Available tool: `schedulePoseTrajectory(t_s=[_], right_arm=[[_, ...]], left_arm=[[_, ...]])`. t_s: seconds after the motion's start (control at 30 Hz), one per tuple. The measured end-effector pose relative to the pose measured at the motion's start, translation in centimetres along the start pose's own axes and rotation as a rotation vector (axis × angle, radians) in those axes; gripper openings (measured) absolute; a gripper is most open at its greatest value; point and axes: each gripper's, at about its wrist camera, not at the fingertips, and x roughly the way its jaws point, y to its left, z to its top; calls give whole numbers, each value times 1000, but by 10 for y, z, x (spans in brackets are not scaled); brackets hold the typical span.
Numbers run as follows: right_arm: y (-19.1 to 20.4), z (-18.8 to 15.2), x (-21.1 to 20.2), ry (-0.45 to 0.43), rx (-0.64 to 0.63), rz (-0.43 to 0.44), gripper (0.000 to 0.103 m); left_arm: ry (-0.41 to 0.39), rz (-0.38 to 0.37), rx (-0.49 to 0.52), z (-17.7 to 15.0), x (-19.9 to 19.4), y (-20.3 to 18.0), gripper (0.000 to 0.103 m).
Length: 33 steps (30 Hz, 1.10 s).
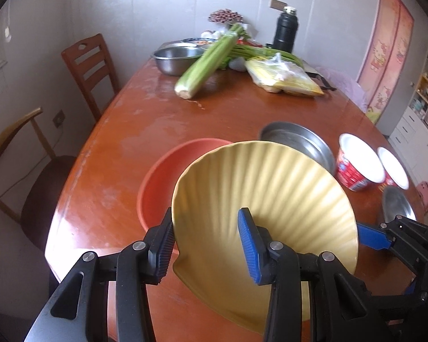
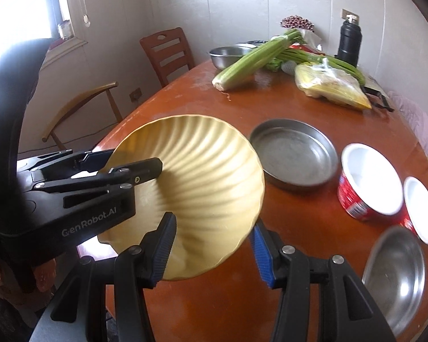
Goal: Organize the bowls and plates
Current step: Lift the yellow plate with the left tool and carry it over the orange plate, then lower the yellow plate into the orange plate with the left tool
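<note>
A yellow ribbed plate (image 1: 271, 196) is held tilted above the table, over an orange bowl (image 1: 162, 182). My left gripper (image 1: 207, 245) straddles its left rim with one finger outside and one inside, and it also shows in the right wrist view (image 2: 134, 168). My right gripper (image 2: 211, 249) straddles the plate's (image 2: 202, 171) opposite rim with its jaws wide apart; its blue finger shows in the left wrist view (image 1: 373, 238). A round steel pan (image 2: 294, 154), two red-and-white paper bowls (image 2: 368, 182) and a steel bowl (image 2: 396, 273) sit to the right.
At the far end of the brown table (image 1: 157, 119) lie celery (image 1: 205, 62), a bagged yellow pack (image 1: 282, 78), a steel basin (image 1: 174, 59) and a black flask (image 1: 285, 30). Two chairs (image 1: 91, 71) stand along the left side.
</note>
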Motion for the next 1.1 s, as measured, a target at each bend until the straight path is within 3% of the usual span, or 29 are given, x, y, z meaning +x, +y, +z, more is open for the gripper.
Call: schedulePoseTrajectory(t_s=[0.4,1.1], right_arm=[[10,33,46,43,-12,36,52],[15,36,62,86,-7,28,52]], left_arm=[[45,48,-35,23,38,28,43],[73,89,9,28,64,32,43]])
